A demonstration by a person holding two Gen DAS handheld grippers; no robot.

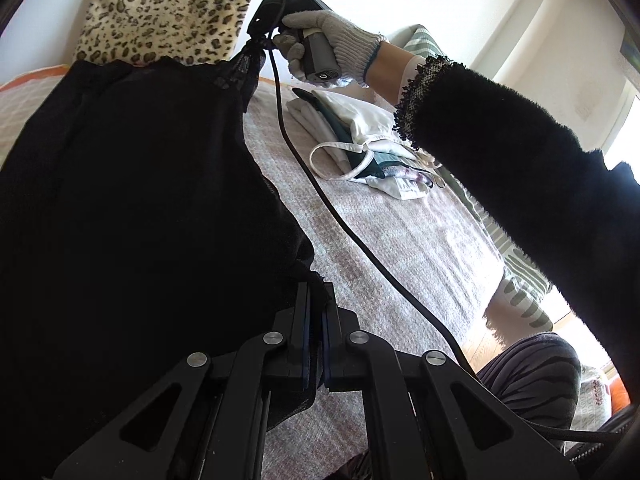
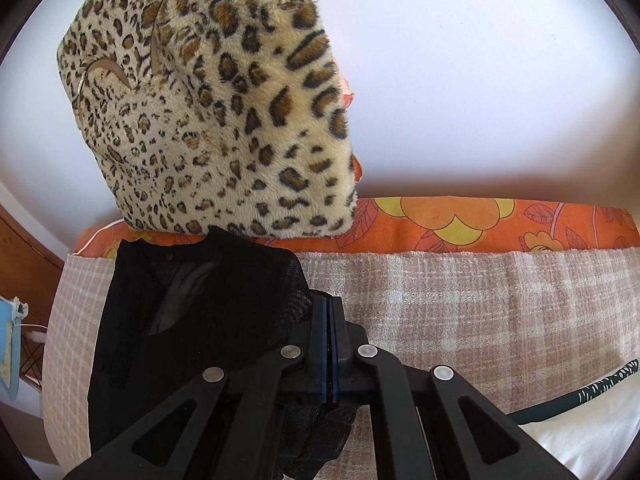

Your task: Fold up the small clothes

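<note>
Fabric of the black garment (image 1: 132, 184) looks thin, sheer and light, so it should drape and slip easily; the lace top edge seems the best place to hold. It hangs above the bed (image 1: 400, 240), stretched between both tongs. The left tongs (image 1: 316, 300) are closed on its lower edge, the right tongs (image 2: 329, 308) closed on a corner. Folded clothes (image 1: 360, 140) lie farther away on the bed; no container is visible.

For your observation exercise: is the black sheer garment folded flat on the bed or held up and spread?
Held up and spread: the black sheer garment hangs stretched between the left gripper and the right gripper, both shut on its edge, above the bed cover.
</note>
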